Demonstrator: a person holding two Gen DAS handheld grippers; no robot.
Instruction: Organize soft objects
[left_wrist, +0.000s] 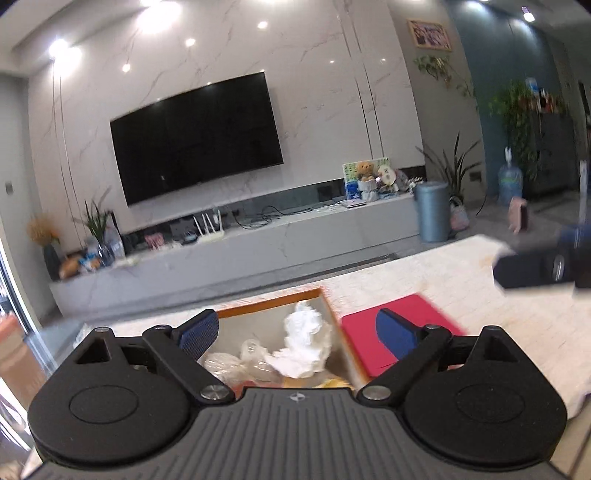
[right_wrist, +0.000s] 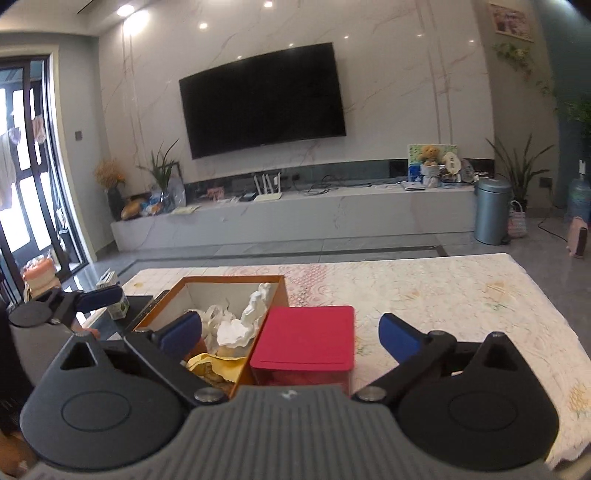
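Both my grippers hang spread with nothing between their blue pads: the left gripper (left_wrist: 297, 334) above the orange-rimmed open cardboard box (right_wrist: 280, 286), the right gripper (right_wrist: 290, 338) over it and the red-lidded clear plastic container (right_wrist: 306, 338) touching its side on the pale patterned bench (right_wrist: 443, 291). Crumpled white tissue (right_wrist: 236, 330), clear film (left_wrist: 255, 356) and a yellow cloth (right_wrist: 214, 363) lie inside the box; my gripper bodies hide the box's near end. The left view is motion-blurred.

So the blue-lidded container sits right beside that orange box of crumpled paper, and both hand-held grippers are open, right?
Not quite: the container's lid is red, not blue, as the right wrist view shows. It does sit beside the orange box of crumpled paper, and both the left hand-held gripper and right hand-held gripper are open.
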